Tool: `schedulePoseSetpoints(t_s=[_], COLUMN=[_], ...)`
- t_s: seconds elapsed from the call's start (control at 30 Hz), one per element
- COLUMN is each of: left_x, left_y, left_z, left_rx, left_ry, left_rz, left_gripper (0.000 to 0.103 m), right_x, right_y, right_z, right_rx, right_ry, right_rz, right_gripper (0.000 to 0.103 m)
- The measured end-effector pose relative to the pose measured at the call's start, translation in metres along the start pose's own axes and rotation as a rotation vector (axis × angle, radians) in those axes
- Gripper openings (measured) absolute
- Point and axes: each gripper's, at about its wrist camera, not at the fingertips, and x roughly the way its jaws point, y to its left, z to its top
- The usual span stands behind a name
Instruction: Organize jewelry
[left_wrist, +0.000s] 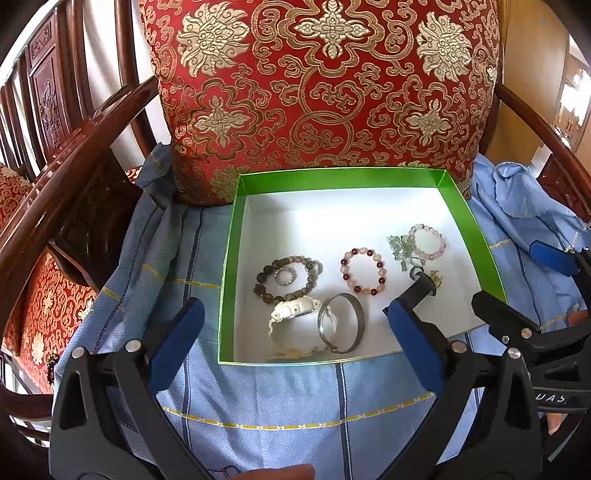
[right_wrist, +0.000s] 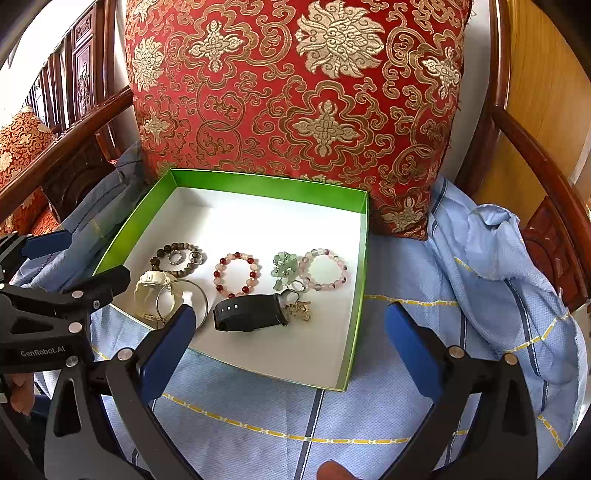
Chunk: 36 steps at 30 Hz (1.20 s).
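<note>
Nearly done: bracelets (right_wrist: 236, 274), bangle (left_wrist: 341, 323) and watches (right_wrist: 251, 313) lie inside the green box (right_wrist: 258, 186); both grippers' fingers (right_wrist: 413, 341) spread, empty.

A shallow green cardboard box with a white floor (right_wrist: 354, 325) lies open ahead of both tongs. Inside, a dark brown beaded bracelet (right_wrist: 173, 263) with small silver rings (right_wrist: 176, 257) lies farthest left. Nearer the left tongs (left_wrist: 295, 332) rest a cream-white watch (right_wrist: 153, 291) and a plain silver bangle (right_wrist: 181, 302), touching. A red-and-pink beaded bracelet (right_wrist: 236, 275) lies in the middle. A pale green jade charm (right_wrist: 284, 267) sits just beside a pale pink beaded bracelet (right_wrist: 324, 271). A black watch strap (right_wrist: 251, 313) lies flat, ahead between the right tongs (right_wrist: 291, 332), beside a small gold charm (right_wrist: 301, 310).
</note>
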Motion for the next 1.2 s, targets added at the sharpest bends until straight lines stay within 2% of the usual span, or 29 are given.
schedulePoseSetpoints(t_s=[1.2], left_x=[0.0082], left_y=[-0.0041], left_z=[-0.0021], left_rx=[0.015], left_ry=[0.032], left_rz=[-0.001], left_gripper=[0.099], right_x=[0.0014], right_y=[-0.0008], right_z=[-0.0014], right_rx=[-0.010], right_ry=[0.007], right_rz=[-0.006], right_gripper=[0.100])
